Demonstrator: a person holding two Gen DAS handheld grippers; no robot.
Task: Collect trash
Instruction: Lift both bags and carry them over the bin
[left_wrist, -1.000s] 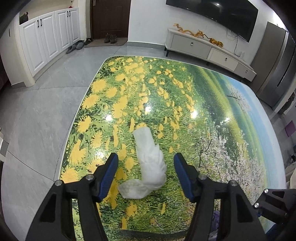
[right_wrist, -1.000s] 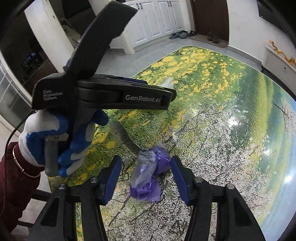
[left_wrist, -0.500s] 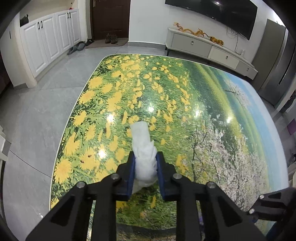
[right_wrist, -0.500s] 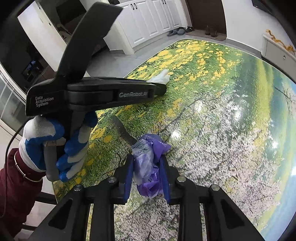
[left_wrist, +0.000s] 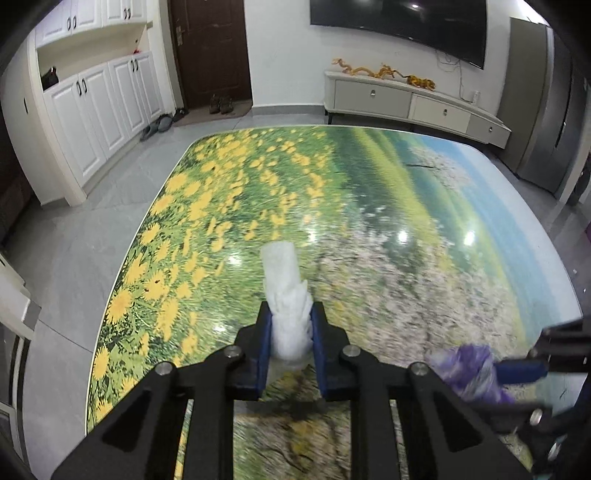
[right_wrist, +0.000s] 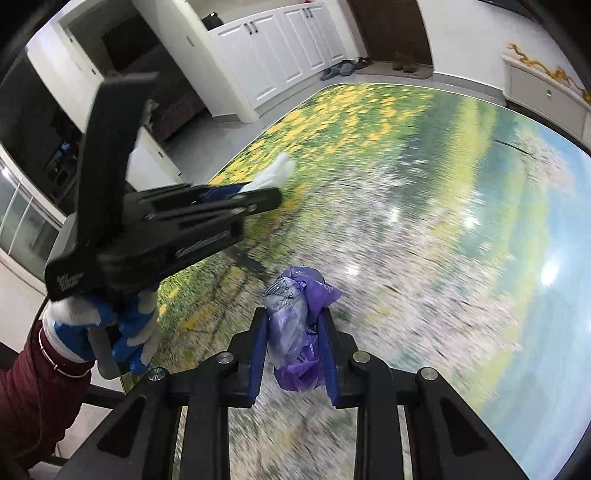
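My left gripper (left_wrist: 290, 314) is shut on a crumpled white tissue (left_wrist: 285, 291) and holds it above the table with the flower-meadow print (left_wrist: 258, 192). My right gripper (right_wrist: 293, 321) is shut on a crumpled purple plastic wrapper (right_wrist: 295, 317), also lifted off the table. The left gripper (right_wrist: 258, 194) with the tissue (right_wrist: 275, 173) shows in the right wrist view at the left. The purple wrapper (left_wrist: 467, 369) shows in the left wrist view at the lower right.
White cabinets (left_wrist: 96, 107) stand at the left, a dark door (left_wrist: 210, 48) at the back, a low TV console (left_wrist: 410, 103) at the back right. Grey tiled floor (left_wrist: 66, 258) lies beyond the table's left edge.
Both grippers closed, the left on the tissue and the right on the purple wrapper, and both have lifted them off the table. The views are blurred from motion.
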